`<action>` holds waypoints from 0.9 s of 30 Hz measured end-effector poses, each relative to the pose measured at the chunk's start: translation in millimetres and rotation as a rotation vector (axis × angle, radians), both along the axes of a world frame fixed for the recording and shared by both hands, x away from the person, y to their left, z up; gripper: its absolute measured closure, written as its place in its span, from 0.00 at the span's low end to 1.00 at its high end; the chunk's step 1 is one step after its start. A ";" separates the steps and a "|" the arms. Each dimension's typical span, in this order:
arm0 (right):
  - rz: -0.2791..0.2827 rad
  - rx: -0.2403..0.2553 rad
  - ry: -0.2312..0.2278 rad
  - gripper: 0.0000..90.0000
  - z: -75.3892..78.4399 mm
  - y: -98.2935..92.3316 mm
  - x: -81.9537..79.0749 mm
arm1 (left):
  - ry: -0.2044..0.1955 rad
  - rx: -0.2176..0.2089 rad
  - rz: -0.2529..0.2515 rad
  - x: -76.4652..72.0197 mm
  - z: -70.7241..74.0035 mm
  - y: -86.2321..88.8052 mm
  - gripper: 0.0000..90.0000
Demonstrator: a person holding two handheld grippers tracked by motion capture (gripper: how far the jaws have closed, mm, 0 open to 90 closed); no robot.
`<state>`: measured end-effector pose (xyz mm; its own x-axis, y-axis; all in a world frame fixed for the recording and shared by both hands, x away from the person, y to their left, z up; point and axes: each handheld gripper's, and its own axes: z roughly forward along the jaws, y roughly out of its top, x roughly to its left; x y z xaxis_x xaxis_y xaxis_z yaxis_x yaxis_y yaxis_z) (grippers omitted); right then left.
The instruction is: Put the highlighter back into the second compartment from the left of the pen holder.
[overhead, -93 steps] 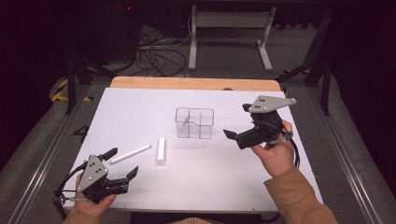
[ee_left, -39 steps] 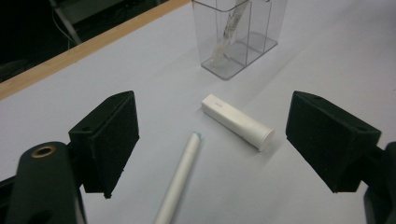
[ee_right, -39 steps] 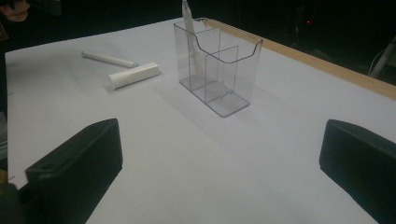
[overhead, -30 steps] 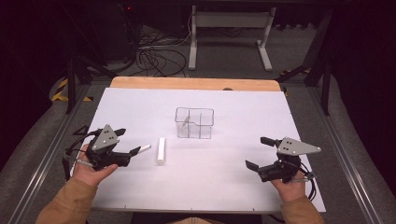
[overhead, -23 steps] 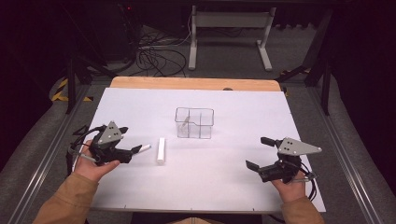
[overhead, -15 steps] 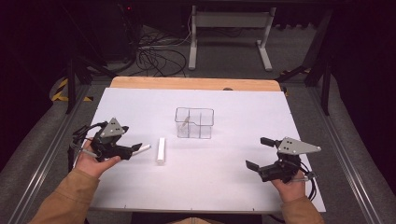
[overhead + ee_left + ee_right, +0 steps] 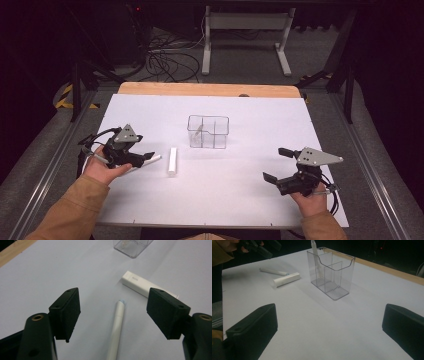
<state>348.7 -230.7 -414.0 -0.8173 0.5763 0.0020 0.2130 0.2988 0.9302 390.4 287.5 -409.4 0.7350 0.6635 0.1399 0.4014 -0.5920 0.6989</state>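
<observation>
Now the white pen (image 7: 117,327) is straddled lengthwise by the left hand-held gripper (image 7: 113,312), whose spread jaws have just been closing, untouched.

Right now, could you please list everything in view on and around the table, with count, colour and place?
white pen: one, white, lying flat on the table's left side, between the left gripper's open jaws, not yet pinched.
white block: one, white, lying flat just right of that pen.
clear organiser: one, transparent, upright at table centre, divided into compartments; one white pen-like item stands in it.
table: one, white top with a wooden far edge.
cables: several, dark, on the floor beyond the table.
left gripper: one, black, jaws just been closing around the pen.
right gripper: one, black, open, at the table's right.
</observation>
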 end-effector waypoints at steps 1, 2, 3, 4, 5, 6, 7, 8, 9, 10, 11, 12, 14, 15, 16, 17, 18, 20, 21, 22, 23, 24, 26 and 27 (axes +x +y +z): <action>0.001 0.001 0.001 0.01 0.0 0.1 -0.1 | 0.007 0.000 -0.005 1.0 -0.6 -0.1 0.34; 0.001 0.000 0.001 0.01 -0.1 0.1 -0.2 | 0.010 0.004 -0.013 2.2 -1.4 -0.3 0.35; 0.002 0.000 0.001 0.01 -0.1 0.1 -0.2 | 0.020 0.008 -0.020 3.2 -2.1 -0.7 0.36; 0.003 0.000 0.001 0.01 -0.2 0.1 -0.2 | 0.027 0.008 -0.022 4.1 -3.1 -1.3 0.37; 0.003 0.000 0.002 0.01 -0.2 0.1 -0.1 | 0.033 0.017 -0.028 5.4 -3.6 -1.4 0.37; 0.004 0.000 0.002 0.01 -0.3 0.1 -0.1 | 0.042 0.017 -0.028 6.4 -4.8 -2.0 0.38; 0.005 -0.001 0.002 0.01 -0.4 0.1 -0.1 | 0.053 0.027 -0.033 7.7 -5.3 -2.0 0.39; 0.005 -0.001 0.002 0.01 -0.4 0.1 -0.2 | 0.062 0.033 -0.035 8.7 -6.0 -2.1 0.40; 0.006 -0.001 0.002 0.01 -0.4 0.1 -0.3 | 0.071 0.038 -0.038 10.0 -6.7 -2.1 0.41; 0.007 0.000 0.001 0.01 -0.3 0.1 -0.3 | 0.085 0.042 -0.038 10.8 -7.5 -2.4 0.42; 0.007 0.000 0.001 0.01 -0.3 0.0 -0.4 | 0.092 0.046 -0.041 11.5 -8.3 -2.6 0.43; 0.007 -0.001 0.000 0.01 -0.3 0.0 -0.4 | 0.098 0.056 -0.042 12.8 -9.5 -3.0 0.43; 0.007 -0.002 0.003 0.01 -0.6 -0.1 -0.2 | 0.114 0.070 -0.044 14.5 -11.6 -4.1 0.44; 0.008 -0.001 0.006 0.01 -0.9 0.1 0.1 | 0.121 0.079 -0.044 15.3 -12.4 -4.7 0.45; 0.011 0.002 0.009 0.01 -1.2 0.3 0.3 | 0.134 0.094 -0.049 16.6 -12.9 -5.5 0.47; 0.012 0.001 0.010 0.01 -1.3 0.5 0.3 | 0.147 0.106 -0.053 17.4 -13.6 -6.7 0.48; 0.013 0.001 0.009 0.01 -1.2 0.7 0.2 | 0.153 0.121 -0.056 18.4 -13.8 -7.8 0.49; 0.014 0.002 0.008 0.01 -1.2 0.7 0.1 | 0.167 0.133 -0.061 19.7 -13.8 -10.2 0.50; 0.014 0.002 0.009 0.01 -1.2 0.7 0.1 | 0.173 0.139 -0.064 20.7 -13.7 -11.3 0.51; 0.015 0.001 0.010 0.01 -1.3 0.8 0.1 | 0.183 0.145 -0.066 21.3 -13.9 -12.6 0.51; 0.015 0.000 0.011 0.01 -1.5 0.8 0.2 | 0.186 0.155 -0.071 22.3 -14.2 -13.8 0.51; 0.016 0.000 0.011 0.01 -1.7 0.9 0.3 | 0.194 0.162 -0.074 22.9 -14.7 -15.0 0.52; 0.017 0.000 0.014 0.01 -2.0 1.1 0.4 | 0.207 0.173 -0.076 23.9 -16.0 -17.0 0.52; 0.018 -0.001 0.015 0.01 -2.1 1.2 0.5 | 0.210 0.176 -0.078 24.5 -17.1 -18.0 0.52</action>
<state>349.1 -229.5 -416.0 -0.8274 0.5615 0.0136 0.2213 0.3036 0.9267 414.9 269.6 -426.5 0.8077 0.5831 0.0872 0.4752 -0.7314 0.4891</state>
